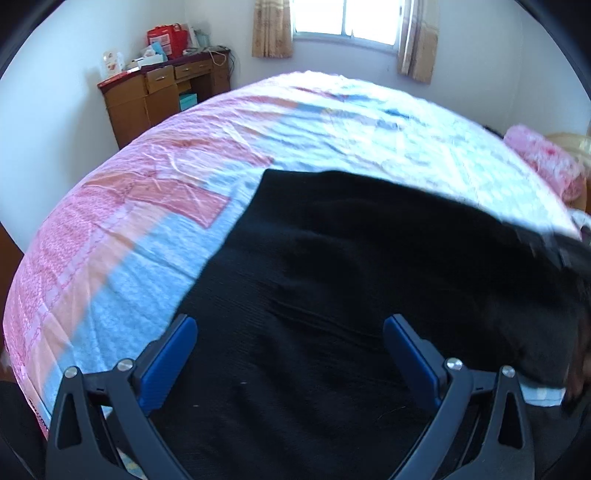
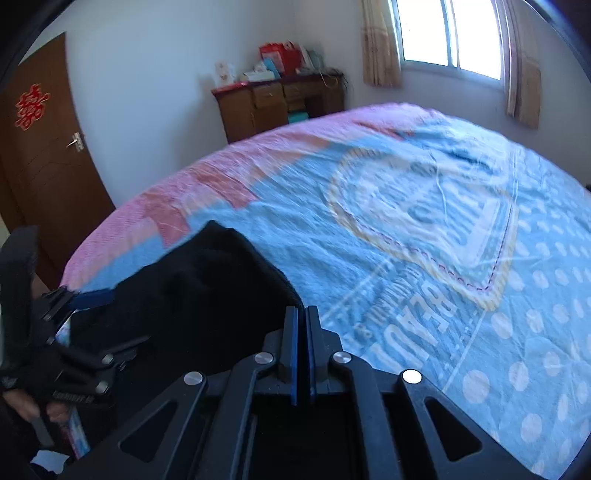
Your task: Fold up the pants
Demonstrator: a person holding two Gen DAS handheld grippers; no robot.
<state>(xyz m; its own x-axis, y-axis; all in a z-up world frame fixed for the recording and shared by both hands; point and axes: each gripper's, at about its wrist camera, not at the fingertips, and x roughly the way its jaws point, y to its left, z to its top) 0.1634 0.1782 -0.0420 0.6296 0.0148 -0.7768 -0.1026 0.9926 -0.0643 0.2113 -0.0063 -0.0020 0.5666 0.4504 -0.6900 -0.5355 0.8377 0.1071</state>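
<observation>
Black pants (image 1: 351,277) lie on the bed near its front edge; they also show in the right wrist view (image 2: 199,291). My left gripper (image 1: 290,328) is open, its blue pads spread wide just above the pants; it also shows at the left of the right wrist view (image 2: 85,306). My right gripper (image 2: 302,317) has its blue pads pressed together at the right edge of the pants, with black cloth running up to the tips. Whether cloth is pinched between them is hidden.
The bed is covered by a pink and blue quilt (image 2: 424,221). A wooden desk (image 1: 162,96) with boxes stands against the far wall. A window (image 1: 347,22) with curtains is behind the bed. A brown door (image 2: 40,147) is at the left. A pink pillow (image 1: 543,162) lies at the right.
</observation>
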